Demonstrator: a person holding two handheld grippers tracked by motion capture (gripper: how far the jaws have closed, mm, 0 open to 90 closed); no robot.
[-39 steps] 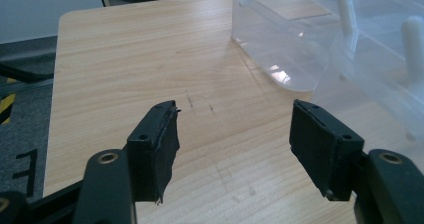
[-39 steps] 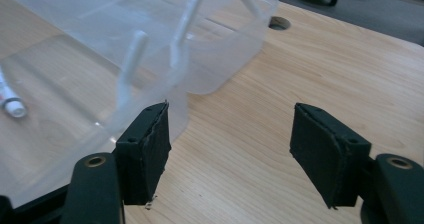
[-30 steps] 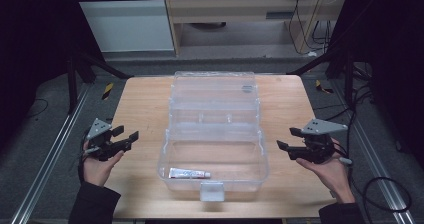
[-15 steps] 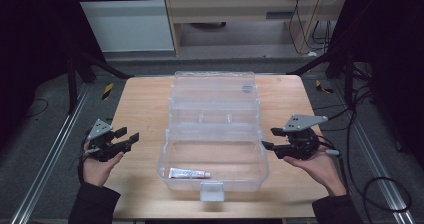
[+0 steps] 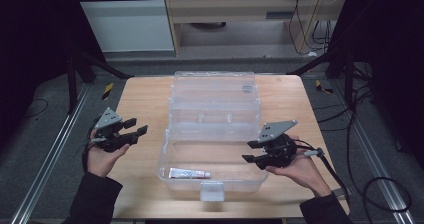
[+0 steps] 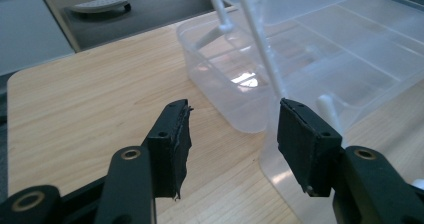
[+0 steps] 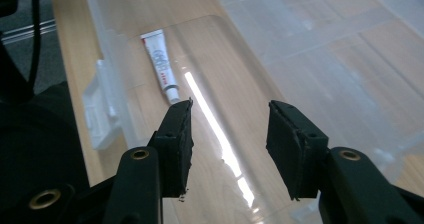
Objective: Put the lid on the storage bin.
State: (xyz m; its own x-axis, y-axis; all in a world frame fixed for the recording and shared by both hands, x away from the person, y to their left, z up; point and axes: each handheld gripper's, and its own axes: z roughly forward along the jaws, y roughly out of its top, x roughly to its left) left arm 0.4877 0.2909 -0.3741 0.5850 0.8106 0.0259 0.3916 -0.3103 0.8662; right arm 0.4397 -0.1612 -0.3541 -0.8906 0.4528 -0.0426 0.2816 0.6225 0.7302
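tube (image 5: 189, 173): small white tube with a grey cap, lay flat on the floor of the box's front tub, toward its left front corner; in the right gripper view (image 7: 161, 64) it sat ahead-left of the jaws, untouched
box (image 5: 210, 149): clear plastic storage box, lid swung open and leaning back, centred on the tabletop; white latch (image 5: 212, 190) at the front wall; tub wall and hinge posts also in the left gripper view (image 6: 235, 94)
right gripper (image 5: 254, 152): held in the right hand at the box's right side, jaws reaching over the tub's right rim and pointing left toward the tube; well apart from the tube
right jaws: parted, had just been closing, nothing between the pads; through the gap only the clear tub floor (image 7: 227, 134)
left gripper (image 5: 136, 127): held in the left hand over bare tabletop, left of the box, near but not touching its left wall
left jaws: parted, had just been closing a little, nothing between the pads (image 6: 172, 144); they pointed at the box's near corner
tabletop (image 5: 140, 104): light wood, carried the box
surroundings: dark floor with cables and metal frame rails around the tabletop
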